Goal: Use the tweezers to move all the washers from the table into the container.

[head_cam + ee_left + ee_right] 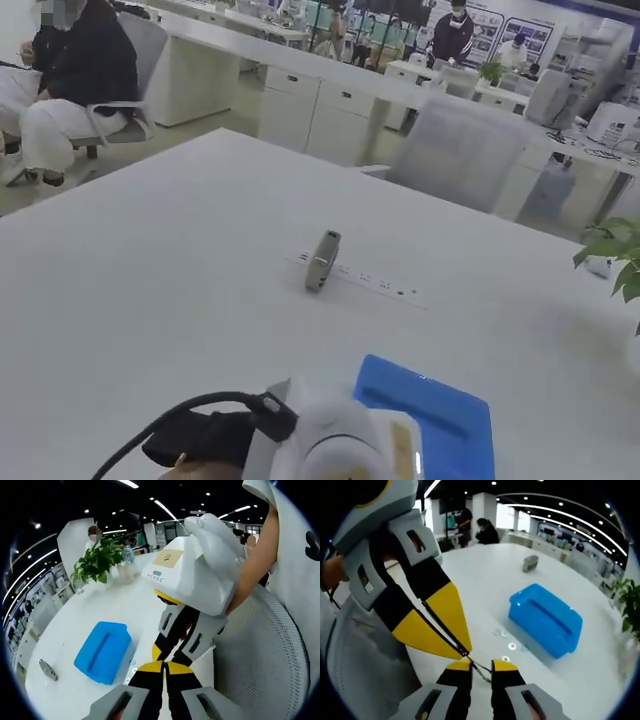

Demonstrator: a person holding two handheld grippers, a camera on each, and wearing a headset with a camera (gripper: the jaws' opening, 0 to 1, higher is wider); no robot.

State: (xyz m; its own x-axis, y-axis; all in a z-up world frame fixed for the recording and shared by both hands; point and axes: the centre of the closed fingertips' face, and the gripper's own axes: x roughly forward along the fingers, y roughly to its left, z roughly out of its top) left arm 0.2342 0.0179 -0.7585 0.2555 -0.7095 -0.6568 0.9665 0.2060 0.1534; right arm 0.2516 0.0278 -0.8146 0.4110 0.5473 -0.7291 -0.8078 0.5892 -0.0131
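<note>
Right gripper (482, 667), tweezers (474, 661) barely discernible

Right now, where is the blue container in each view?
Head view: blue container at the bottom edge, right of centre.
Left gripper view: lower left.
Right gripper view: right of centre.
Shared landmark: the grey socket block standing on the table.

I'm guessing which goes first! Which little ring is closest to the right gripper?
The washer lowest in the right gripper view, lying just past the right gripper's yellow tip. The other washers lie farther up, nearer the blue container.
</note>
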